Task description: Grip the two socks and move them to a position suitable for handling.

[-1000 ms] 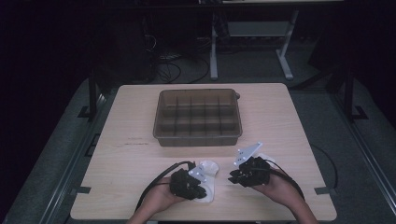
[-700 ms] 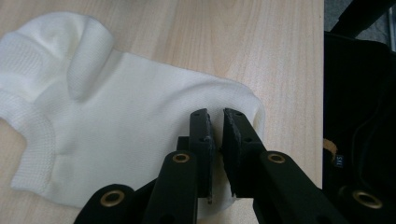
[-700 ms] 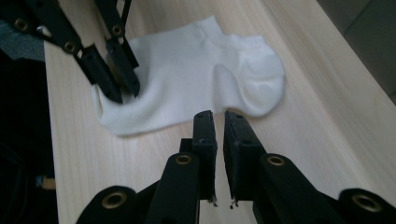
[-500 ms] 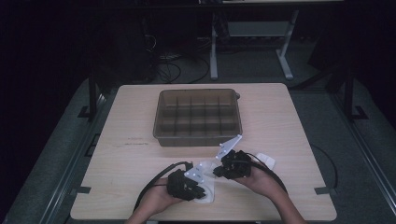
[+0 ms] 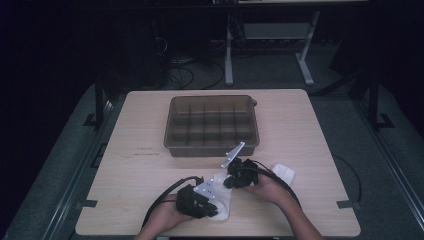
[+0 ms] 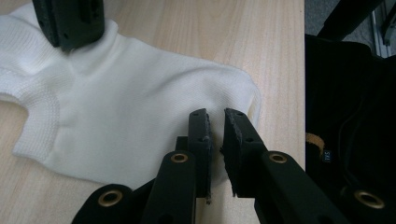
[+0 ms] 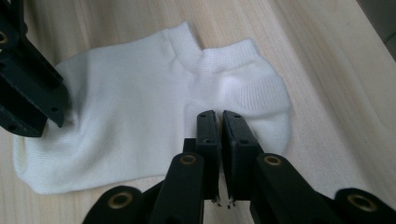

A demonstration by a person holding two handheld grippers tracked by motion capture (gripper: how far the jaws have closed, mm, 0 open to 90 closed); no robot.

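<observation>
high view shows a pale wooden tabletop (image 5: pixel 300 125) with a brown divided tray (image 5: pixel 212 125) standing near the middle of its far half, one long side toward the person; a white sock (image 5: pixel 222 200) lies flat near the front edge, a little left of centre, and a second small white item (image 5: pixel 284 173) lies further right, well apart from the tray; what it is cannot be told from here; the left gripper (image 5: pixel 197 200) sits low over the near end of the sock, held by the left hand (image 5: pixel 167 217), a black cable looping out behind it; the right gripper (image 5: pixel 236 177) is just beyond, at the far end of the sock, in the right hand (image 5: pixel 270 187), its grey plate tilted up toward the tray's near wall.

left gripper view shows the sock (image 6: pixel 121 121) spread on the wood, its ribbed cuff at the left; the left gripper (image 6: pixel 215 126) has its fingers (image 6: pixel 200 135) nearly together with a narrow slit between them, set at the sock's rounded end; whether they pinch the fabric cannot be told; the other gripper's black tip (image 6: pixel 70 21) presses on the sock at the upper left.

right gripper view shows the sock (image 7: pixel 140 121) with its cuff opening on top; the right gripper (image 7: pixel 220 122) has just been closing and its fingers (image 7: pixel 207 135) now stand together on the knit near the heel; fabric between the pads cannot be made out; the left gripper's fingers (image 7: pixel 35 95) rest on the sock's left end.
</observation>
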